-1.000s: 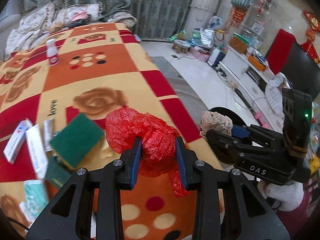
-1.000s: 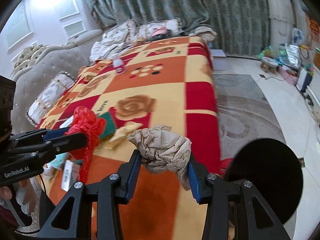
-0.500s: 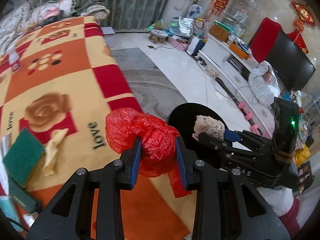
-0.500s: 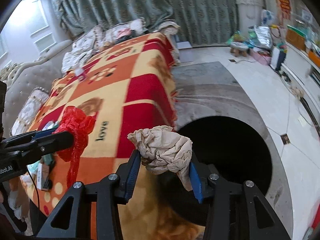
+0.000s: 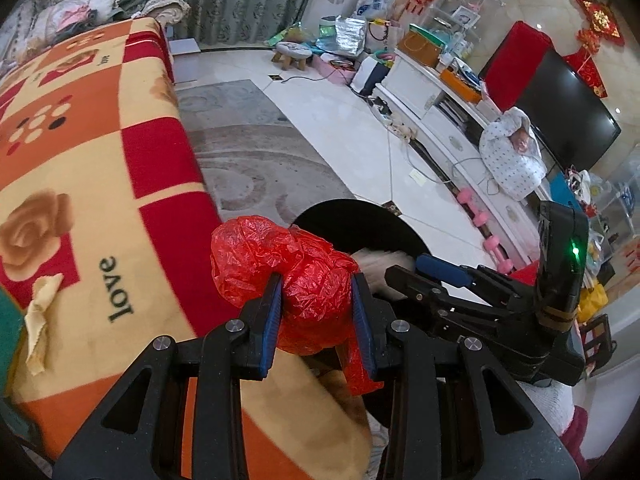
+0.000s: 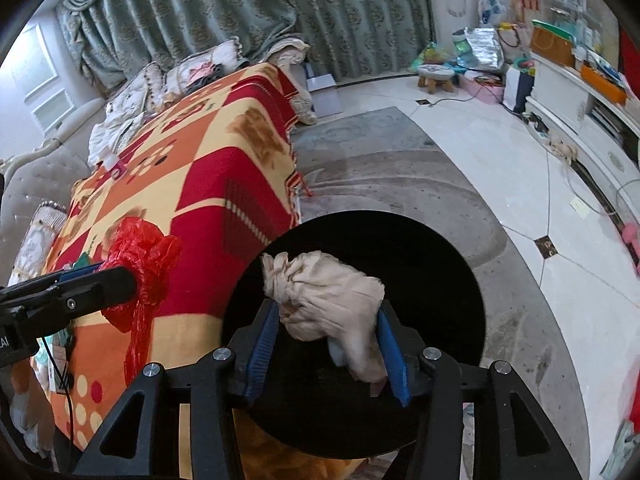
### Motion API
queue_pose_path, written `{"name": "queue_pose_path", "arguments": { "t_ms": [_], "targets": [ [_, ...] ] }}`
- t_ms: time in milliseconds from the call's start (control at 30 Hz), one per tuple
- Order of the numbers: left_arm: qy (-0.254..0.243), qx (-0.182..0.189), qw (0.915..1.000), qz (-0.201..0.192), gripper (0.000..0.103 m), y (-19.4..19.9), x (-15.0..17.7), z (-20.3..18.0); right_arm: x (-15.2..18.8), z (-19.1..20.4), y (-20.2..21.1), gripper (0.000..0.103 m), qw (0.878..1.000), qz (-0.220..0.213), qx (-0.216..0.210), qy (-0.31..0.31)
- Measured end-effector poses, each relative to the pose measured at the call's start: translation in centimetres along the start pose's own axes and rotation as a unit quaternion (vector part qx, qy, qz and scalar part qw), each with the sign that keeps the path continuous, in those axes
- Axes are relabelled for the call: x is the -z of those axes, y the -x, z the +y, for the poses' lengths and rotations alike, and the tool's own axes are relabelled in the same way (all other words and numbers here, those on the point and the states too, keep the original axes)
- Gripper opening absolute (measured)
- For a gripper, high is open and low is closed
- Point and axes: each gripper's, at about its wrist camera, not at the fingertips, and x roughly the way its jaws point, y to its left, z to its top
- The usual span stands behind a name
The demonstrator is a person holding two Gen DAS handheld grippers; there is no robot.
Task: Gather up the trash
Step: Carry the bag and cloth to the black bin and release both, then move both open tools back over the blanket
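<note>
My left gripper (image 5: pixel 318 292) is shut on a crumpled red plastic bag (image 5: pixel 280 264) near the edge of the patterned blanket (image 5: pixel 80 160), just short of the round black bin (image 5: pixel 360 220). My right gripper (image 6: pixel 328 320) hangs over that bin's (image 6: pixel 420 264) dark mouth. A crumpled beige paper wad (image 6: pixel 324 292) sits between its blue pads. Its jaws are opening, and the wad still touches both pads, its lower end blurred. In the right wrist view the left gripper (image 6: pixel 120 284) and red bag (image 6: pixel 140 252) show at left.
A yellow cloth scrap (image 5: pixel 40 312) and a green sponge (image 5: pixel 8 320) lie on the blanket. The bin stands on a grey rug (image 6: pixel 400 168) beside the sofa. A white TV unit (image 5: pixel 440 92), pink dumbbells (image 5: pixel 480 220) and a small stool (image 5: pixel 292 54) stand farther off.
Both grippers swung away from the blanket toward the black bin, carrying their loads. The right gripper now sits over the bin's mouth, and its jaws have widened around the paper wad.
</note>
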Motion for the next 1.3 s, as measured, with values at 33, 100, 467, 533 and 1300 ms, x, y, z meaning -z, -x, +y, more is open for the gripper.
{"name": "queue_pose_path", "arguments": {
  "t_ms": [33,100,467,533,1300],
  "targets": [
    [0.001,0.004,1.0,-0.002,0.032,-0.1,0.0,-0.1,-0.1,-0.3,0.0,0.048,1.0,0.0,0.002,-0.002],
    [0.004,0.007,1.0,-0.003,0.034,-0.3,-0.2,-0.1,-0.2,-0.5,-0.1,0.051,1.0,0.001,0.006,-0.004],
    [0.019,0.015,0.9997,0.001,0.055,-0.4,-0.1,1.3,0.0,-1.2,-0.3,0.068,1.0,0.006,0.002,-0.029],
    [0.02,0.012,0.9997,0.001,0.055,-0.1,0.0,1.6,0.0,-1.1,-0.3,0.068,1.0,0.007,-0.001,-0.031],
    [0.035,-0.12,0.9915,-0.037,0.055,7.9,4.3,8.2,-0.1,7.4,-0.5,0.068,0.998,0.015,-0.047,0.04]
  ]
}}
